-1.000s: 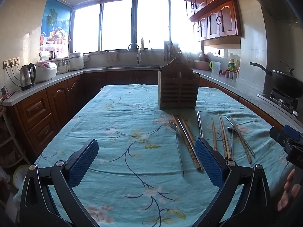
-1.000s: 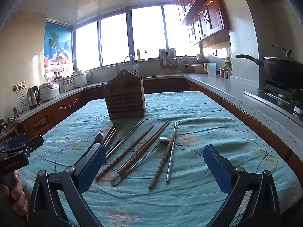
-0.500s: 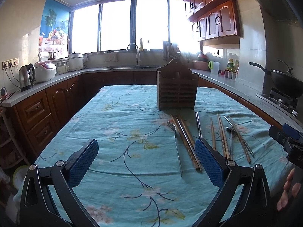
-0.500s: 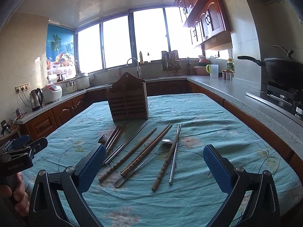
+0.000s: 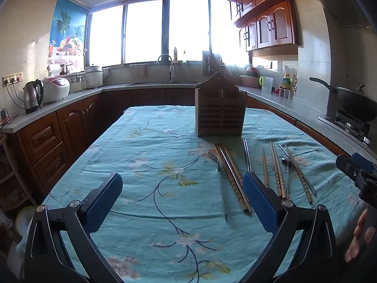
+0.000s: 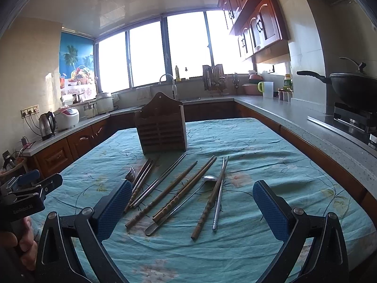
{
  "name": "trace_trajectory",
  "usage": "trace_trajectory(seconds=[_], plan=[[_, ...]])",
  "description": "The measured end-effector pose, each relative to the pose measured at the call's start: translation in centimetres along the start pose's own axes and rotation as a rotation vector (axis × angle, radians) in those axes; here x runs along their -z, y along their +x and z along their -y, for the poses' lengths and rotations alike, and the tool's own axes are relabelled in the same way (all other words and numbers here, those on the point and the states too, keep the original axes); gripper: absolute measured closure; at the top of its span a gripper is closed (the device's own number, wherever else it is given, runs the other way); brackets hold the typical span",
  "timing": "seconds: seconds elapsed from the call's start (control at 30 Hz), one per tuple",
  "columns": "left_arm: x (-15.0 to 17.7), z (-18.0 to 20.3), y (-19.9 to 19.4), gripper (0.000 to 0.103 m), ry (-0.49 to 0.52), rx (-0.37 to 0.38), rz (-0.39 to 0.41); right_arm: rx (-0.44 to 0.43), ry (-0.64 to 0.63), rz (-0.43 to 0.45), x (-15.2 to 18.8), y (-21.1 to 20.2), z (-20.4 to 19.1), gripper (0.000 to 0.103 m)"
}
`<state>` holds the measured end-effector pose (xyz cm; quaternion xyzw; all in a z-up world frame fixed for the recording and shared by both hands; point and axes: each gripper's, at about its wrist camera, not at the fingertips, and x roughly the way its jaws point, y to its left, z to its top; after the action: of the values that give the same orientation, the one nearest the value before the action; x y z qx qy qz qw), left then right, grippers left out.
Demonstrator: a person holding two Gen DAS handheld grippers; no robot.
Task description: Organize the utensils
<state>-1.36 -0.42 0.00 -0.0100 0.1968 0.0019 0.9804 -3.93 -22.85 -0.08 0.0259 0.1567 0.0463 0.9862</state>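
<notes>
A brown wooden utensil holder (image 5: pixel 220 108) (image 6: pixel 162 129) stands upright on the table. In front of it lie several utensils: wooden chopsticks (image 6: pixel 162 194) (image 5: pixel 232 176), metal chopsticks (image 6: pixel 219 195), a fork (image 5: pixel 218 176) (image 6: pixel 130 176) and a spoon (image 6: pixel 179 206) (image 5: pixel 288 172). My left gripper (image 5: pixel 182 202) is open and empty, above the cloth left of the utensils. My right gripper (image 6: pixel 193 210) is open and empty, hovering over the near ends of the utensils.
The table has a teal floral cloth (image 5: pixel 150 165). Counters run around the room with a kettle (image 5: pixel 33 95), a rice cooker (image 5: pixel 56 89), a sink tap (image 5: pixel 169 68) and a wok (image 6: pixel 353 87) on the stove at right.
Both grippers have drifted slightly forward and the right one tilted down toward the utensils. Both stay open. Nothing on the table has moved.
</notes>
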Motion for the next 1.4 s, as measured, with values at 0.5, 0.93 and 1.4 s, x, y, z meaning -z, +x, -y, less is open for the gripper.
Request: trace_trajectory(seconds=[0.5, 0.93, 1.4], plan=[[0.0, 0.0, 0.2, 0.000, 0.000, 0.006, -0.007, -0.008, 0.005, 0.000, 0.2, 0.0, 0.0, 0.000], [-0.1, 0.1, 1.2, 0.000, -0.014, 0.025, -0.045, -0.017, 0.022, -0.011, 0.1, 0.3, 0.2, 0.000], [-3.0, 0.0, 7.0, 0.000, -0.093, 0.098, -0.224, -0.047, 0.119, -0.133, -2.1, 3.8, 2.4, 0.001]])
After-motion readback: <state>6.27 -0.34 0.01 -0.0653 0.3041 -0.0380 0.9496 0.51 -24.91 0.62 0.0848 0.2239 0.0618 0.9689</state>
